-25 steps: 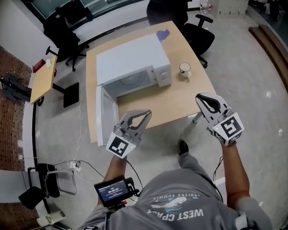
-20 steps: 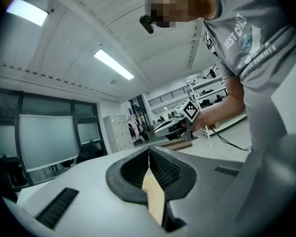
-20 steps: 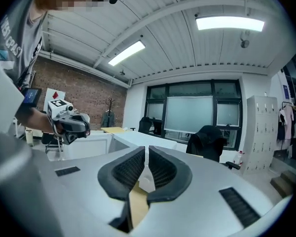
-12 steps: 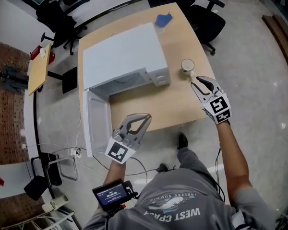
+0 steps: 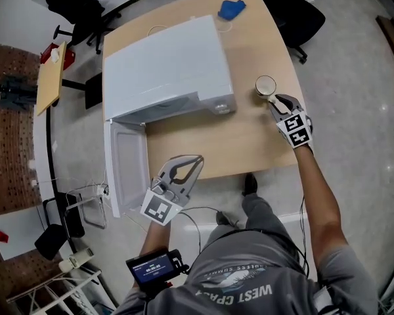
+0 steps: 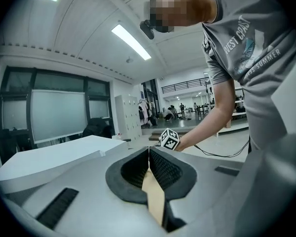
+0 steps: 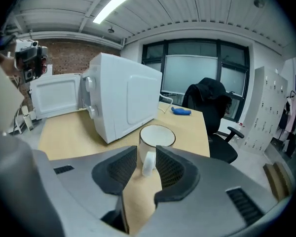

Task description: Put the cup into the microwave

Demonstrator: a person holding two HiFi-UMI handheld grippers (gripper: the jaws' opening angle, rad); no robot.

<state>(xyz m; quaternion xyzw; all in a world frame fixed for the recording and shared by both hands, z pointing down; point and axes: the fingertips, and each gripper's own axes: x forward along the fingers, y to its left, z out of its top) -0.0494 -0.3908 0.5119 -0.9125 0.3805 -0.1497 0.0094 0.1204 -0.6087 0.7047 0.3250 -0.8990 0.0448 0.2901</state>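
Note:
A white cup (image 5: 265, 85) with a dark rim stands on the wooden table (image 5: 249, 143), to the right of the white microwave (image 5: 164, 67). The microwave's door (image 5: 126, 166) hangs open at the front left. My right gripper (image 5: 279, 101) is right at the cup. In the right gripper view the cup (image 7: 157, 136) has its handle (image 7: 149, 163) between the tips of the right gripper (image 7: 147, 153). Its jaws are opening and the pads do not press on the handle. My left gripper (image 5: 185, 165) hovers shut and empty off the table's front edge, and the left gripper view shows the left gripper (image 6: 148, 152) shut.
A blue object (image 5: 230, 8) lies at the table's far edge behind the microwave. Black office chairs (image 5: 302, 8) stand beyond the table. A small side table (image 5: 51, 77) is at the left. Cables run over the floor by the open door.
My right gripper has come forward and down to the cup, and its jaws have opened around the handle. The left gripper has sunk a little near the table's front edge.

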